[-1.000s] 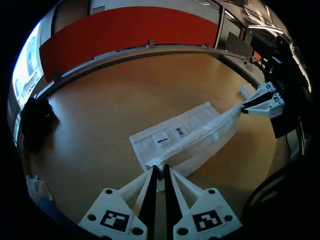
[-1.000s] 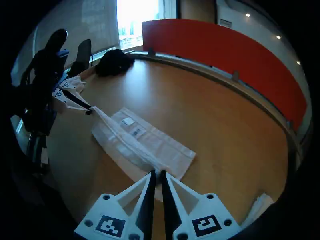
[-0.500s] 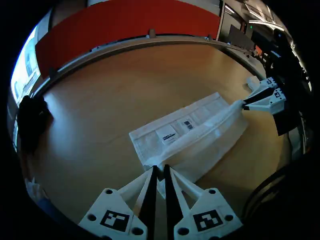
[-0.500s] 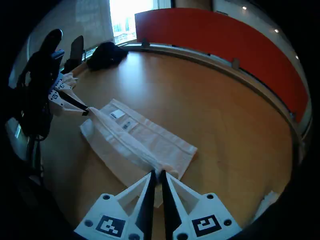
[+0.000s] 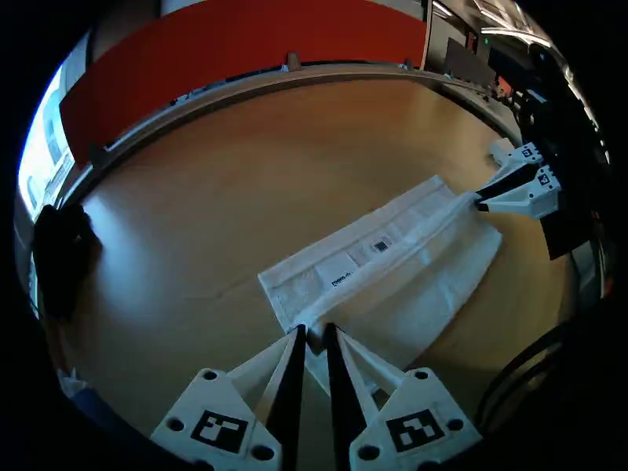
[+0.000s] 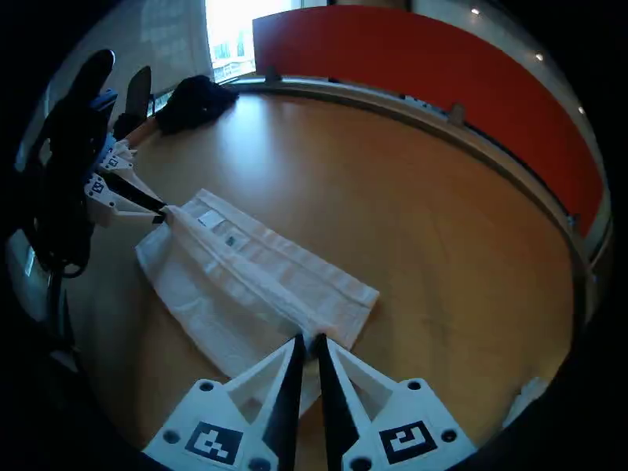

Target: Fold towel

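A white towel (image 5: 392,267) lies partly folded on the wooden table (image 5: 235,180), its near edge lifted and stretched between both grippers. My left gripper (image 5: 312,337) is shut on one corner of the towel (image 6: 235,275). My right gripper (image 6: 308,345) is shut on the other corner. In the left gripper view the right gripper (image 5: 480,202) shows at the towel's far end. In the right gripper view the left gripper (image 6: 161,212) pinches the far end by the small labels (image 6: 212,222).
A red partition (image 5: 235,47) runs along the table's far edge. A dark bundle (image 6: 192,102) sits at the table's far corner near a window, with dark chairs (image 6: 86,94) beside it. A person's dark sleeve (image 5: 561,141) holds the right gripper.
Both grippers have carried the lifted edge farther over the towel and lower. The fold now covers more of the lower layer, and the labels are partly hidden.
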Motion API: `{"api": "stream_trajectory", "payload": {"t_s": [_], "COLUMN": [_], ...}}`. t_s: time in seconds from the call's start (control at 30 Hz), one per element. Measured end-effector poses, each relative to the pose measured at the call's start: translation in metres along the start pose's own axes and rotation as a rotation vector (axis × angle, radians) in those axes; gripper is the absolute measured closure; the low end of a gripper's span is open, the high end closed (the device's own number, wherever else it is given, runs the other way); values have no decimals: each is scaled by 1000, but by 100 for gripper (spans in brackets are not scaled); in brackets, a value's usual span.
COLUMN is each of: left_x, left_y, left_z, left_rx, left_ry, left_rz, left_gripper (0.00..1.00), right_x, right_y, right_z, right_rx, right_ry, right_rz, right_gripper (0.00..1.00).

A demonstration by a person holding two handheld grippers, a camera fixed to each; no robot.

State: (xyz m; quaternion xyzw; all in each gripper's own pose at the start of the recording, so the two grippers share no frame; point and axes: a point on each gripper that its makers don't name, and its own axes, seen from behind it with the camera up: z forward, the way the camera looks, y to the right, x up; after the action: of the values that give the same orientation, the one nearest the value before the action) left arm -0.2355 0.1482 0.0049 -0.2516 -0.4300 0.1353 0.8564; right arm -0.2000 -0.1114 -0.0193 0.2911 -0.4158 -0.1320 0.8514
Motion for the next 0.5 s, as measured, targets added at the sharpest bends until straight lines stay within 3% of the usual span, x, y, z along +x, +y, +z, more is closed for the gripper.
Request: {"api": "stream_trajectory", "payload": {"t_s": [0.2,0.5], "left_x": [4,14], "left_y": [-7,-22], "left_z": [5,10], "left_rx": [20,74], "left_ry": [7,20], "left_rz": [-2,37], "left_gripper": [70,69], "right_x": [2,9], "right_y": [8,19], "right_z": [4,11], "right_rx": [-24,-61], "right_ry": [0,5], "right_rz": [6,12], "right_gripper": [78,61]}}
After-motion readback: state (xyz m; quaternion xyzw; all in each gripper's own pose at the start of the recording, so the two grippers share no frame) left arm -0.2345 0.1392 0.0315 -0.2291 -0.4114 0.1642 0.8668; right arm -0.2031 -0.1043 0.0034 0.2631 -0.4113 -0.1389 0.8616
